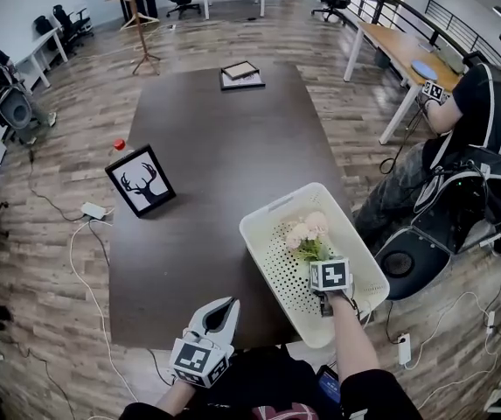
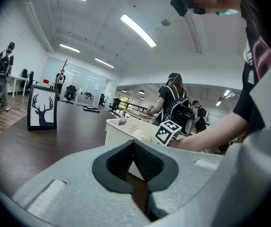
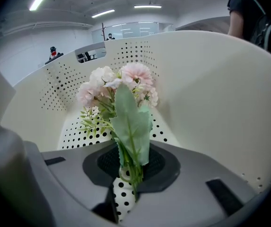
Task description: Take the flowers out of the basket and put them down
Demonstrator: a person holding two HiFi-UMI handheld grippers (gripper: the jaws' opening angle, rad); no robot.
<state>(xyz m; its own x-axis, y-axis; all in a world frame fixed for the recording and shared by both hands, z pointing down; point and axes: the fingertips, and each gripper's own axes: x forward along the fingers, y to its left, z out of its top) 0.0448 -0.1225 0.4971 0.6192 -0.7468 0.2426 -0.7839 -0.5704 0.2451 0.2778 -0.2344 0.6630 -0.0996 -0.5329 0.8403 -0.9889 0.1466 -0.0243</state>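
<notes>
An open office with a wood-plank floor surrounds a long dark table (image 1: 206, 147). On its near end stands a white perforated laundry-style basket (image 1: 267, 213), just ahead of the person's right side.

The right gripper (image 3: 129, 170) reaches steeply down into that basket. Its jaws are drawn in on the green stems of a small bunch of pink artificial flowers (image 3: 121, 86), with a broad leaf caught between the pads as well. The blooms rise just beyond the jaw tips and the basket's dotted wall curves behind and to either side of them. Gripping low on the stems rather than on the heads looks deliberate: it spares the petals and gives a firm handle for lifting the bunch straight up past the rim. The flowers are inside the basket; whether they rest on its floor cannot be made out.

The left gripper (image 1: 224, 309) hovers nearly level over the table's near edge, to the left of the right one. Its jaws are together with nothing in them. It seems parked there to stay out of the way, with the basket ahead and to its right.

Further off to its left stands a framed deer-silhouette picture (image 1: 141, 182), upright on the table. The bare tabletop between that and the basket looks the likely place to lay the flowers down.
</notes>
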